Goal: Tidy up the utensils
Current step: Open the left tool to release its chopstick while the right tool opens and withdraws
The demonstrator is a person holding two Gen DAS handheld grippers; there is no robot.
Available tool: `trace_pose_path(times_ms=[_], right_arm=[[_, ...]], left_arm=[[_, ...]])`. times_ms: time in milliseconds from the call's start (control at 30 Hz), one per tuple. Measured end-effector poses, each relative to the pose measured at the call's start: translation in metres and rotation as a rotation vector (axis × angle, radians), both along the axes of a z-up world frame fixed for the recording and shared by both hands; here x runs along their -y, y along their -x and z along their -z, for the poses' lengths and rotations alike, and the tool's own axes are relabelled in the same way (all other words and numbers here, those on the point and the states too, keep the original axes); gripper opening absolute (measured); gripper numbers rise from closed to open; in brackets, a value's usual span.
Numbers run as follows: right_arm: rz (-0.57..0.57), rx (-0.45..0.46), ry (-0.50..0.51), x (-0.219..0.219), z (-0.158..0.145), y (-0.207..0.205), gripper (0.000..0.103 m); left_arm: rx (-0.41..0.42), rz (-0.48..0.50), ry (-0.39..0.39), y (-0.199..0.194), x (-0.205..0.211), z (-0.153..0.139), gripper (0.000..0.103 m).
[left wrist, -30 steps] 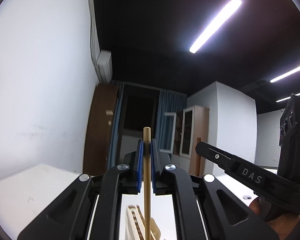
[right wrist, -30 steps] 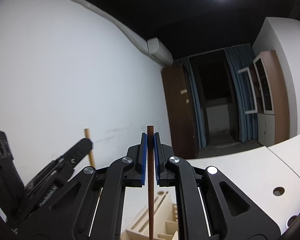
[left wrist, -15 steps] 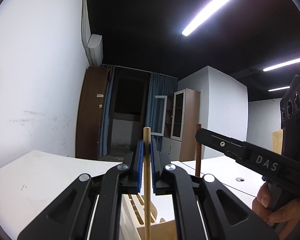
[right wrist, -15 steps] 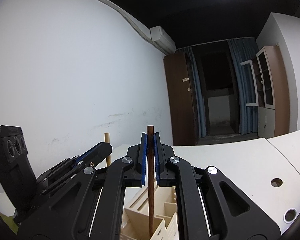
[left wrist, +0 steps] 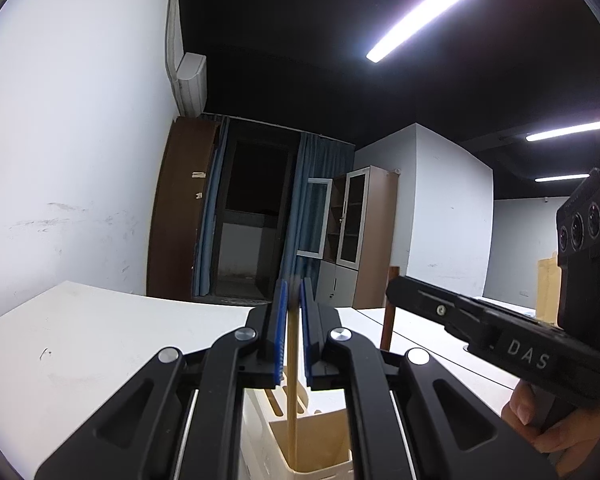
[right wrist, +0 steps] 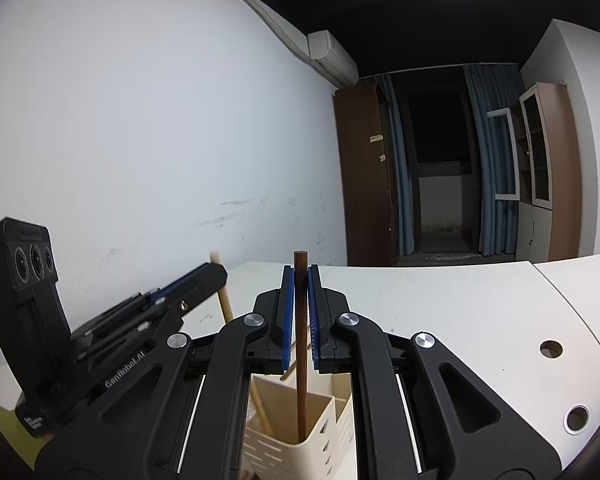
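Left gripper clamped on pale wooden stick, upright, lower end inside cream holder directly beneath | right gripper clamped on dark wooden stick, also upright, tip down in holder compartment | both long axes vertical, aligned with openings | white table beyond.

A scuffed white wall runs to a dark doorway. Left of the doorway stands a brown door; blue curtains flank it; right, a glass-fronted cabinet. Ceiling light strips glow overhead.
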State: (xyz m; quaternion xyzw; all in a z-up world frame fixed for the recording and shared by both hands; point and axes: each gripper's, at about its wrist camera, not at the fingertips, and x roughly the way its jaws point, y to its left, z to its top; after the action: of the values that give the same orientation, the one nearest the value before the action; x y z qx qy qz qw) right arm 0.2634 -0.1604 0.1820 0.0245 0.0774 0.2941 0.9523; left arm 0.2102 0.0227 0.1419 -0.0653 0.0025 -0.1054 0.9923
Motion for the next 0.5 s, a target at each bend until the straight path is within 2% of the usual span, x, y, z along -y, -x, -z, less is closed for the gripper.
trace_pose_path(times_ms=[67, 100, 167, 233, 500], right_arm=[[0.002, -0.003, 0.005, 0.002, 0.001, 0.002, 0.010], [0.005, -0.005, 0.000, 0.004, 0.000, 0.003, 0.015], [0.010, -0.009, 0.000, 0.006, -0.002, 0.003, 0.016], [0.019, -0.008, -0.003, 0.009, -0.003, 0.005, 0.017], [0.049, -0.027, -0.002, 0.019, -0.002, 0.010, 0.026]], left_arm=[[-0.007, -0.015, 0.005, 0.000, 0.000, 0.002, 0.007], [-0.015, -0.009, 0.005, 0.001, 0.001, 0.002, 0.007], [-0.010, -0.024, 0.002, 0.003, 0.001, 0.002, 0.011], [0.001, -0.028, 0.014, 0.008, -0.002, -0.001, 0.023], [-0.012, -0.037, 0.053, 0.018, -0.019, -0.012, 0.023]])
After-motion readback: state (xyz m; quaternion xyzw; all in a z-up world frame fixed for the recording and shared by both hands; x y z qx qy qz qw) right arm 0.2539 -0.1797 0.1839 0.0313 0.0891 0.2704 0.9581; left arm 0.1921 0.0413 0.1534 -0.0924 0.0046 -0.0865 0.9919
